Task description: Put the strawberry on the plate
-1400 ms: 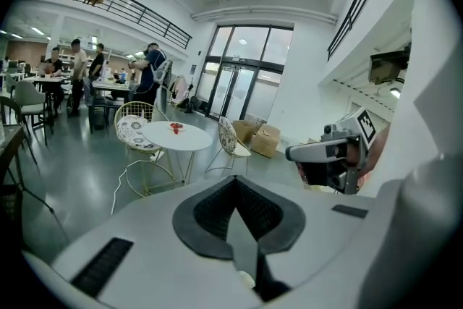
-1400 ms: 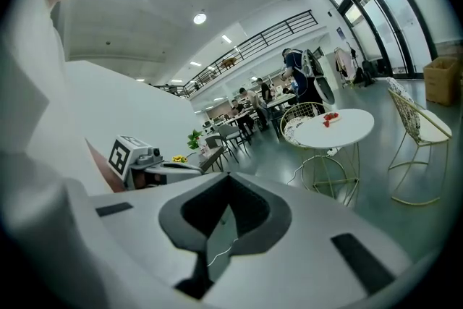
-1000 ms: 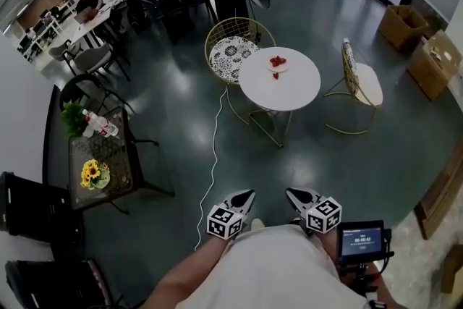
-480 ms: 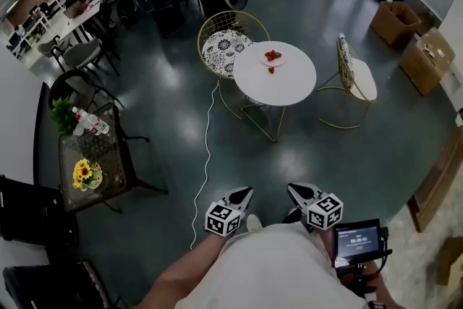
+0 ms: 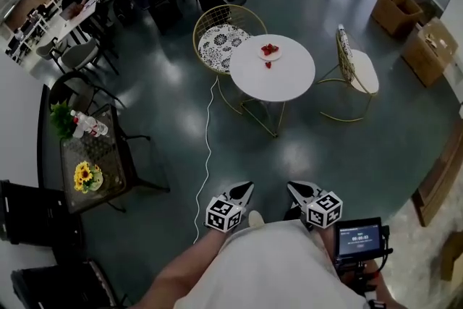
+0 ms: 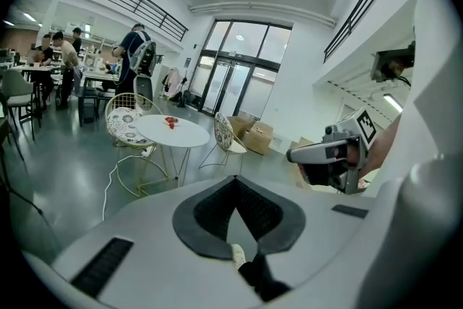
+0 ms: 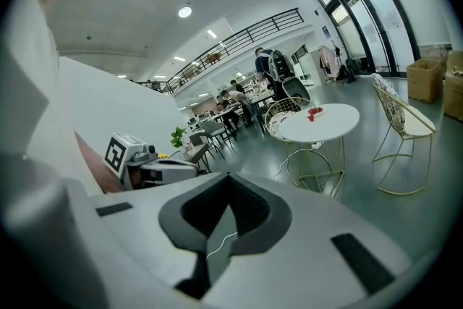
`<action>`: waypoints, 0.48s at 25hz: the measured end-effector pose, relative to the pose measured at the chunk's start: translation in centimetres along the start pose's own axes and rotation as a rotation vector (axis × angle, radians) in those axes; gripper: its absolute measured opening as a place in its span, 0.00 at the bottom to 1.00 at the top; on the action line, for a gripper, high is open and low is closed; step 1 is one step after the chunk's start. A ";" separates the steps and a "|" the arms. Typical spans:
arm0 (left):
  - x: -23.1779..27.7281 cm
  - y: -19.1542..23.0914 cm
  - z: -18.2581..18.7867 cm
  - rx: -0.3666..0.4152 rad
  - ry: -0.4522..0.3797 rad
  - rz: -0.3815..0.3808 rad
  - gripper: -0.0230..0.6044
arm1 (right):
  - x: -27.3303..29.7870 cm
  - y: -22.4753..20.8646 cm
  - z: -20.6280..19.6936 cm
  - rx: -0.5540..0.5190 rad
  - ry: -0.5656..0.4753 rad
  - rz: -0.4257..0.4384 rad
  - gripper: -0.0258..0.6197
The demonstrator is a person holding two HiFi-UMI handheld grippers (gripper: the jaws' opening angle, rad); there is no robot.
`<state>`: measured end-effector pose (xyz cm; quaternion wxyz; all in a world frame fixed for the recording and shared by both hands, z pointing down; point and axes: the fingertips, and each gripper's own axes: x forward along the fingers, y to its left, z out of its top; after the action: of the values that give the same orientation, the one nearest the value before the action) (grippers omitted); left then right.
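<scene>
White round table [image 5: 289, 79] stands far ahead on a dark green floor [image 5: 325, 155] in the head view. A small plate [image 5: 262, 53] holding red berries [image 5: 271, 48] sits near its far edge. One loose strawberry [image 5: 268, 64] lies on the tabletop just beside the plate, not on it. A gold wire chair [image 5: 223, 40] is behind the table, a second chair [image 5: 356, 72] is at its right, and a white cable [image 5: 208, 148] runs across the floor. Left gripper [image 5: 246, 187] and right gripper [image 5: 292, 187] sit low by the person's white shirt [image 5: 275, 268], well apart from the table, both pointing toward it. Left gripper view: jaws pressed together with nothing between them, table and berries small in the distance, right gripper at the right side. Right gripper view: jaws closed tight too, empty, table with plate far ahead, left gripper at the left.
</scene>
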<state>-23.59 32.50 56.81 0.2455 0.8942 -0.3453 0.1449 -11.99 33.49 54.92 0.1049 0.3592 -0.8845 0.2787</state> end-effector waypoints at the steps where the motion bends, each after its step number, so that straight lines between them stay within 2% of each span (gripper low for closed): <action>1: 0.3 -0.2 0.2 0.000 0.001 0.001 0.04 | 0.0 -0.4 0.2 0.001 -0.001 0.003 0.05; 12: 5.7 -0.5 3.3 0.016 0.008 0.043 0.04 | 0.3 -6.8 3.3 -0.008 -0.008 0.047 0.05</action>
<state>-18.89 27.94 56.35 0.2365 0.8878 -0.3623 0.1567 -7.45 27.49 55.13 0.0962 0.3389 -0.8941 0.2763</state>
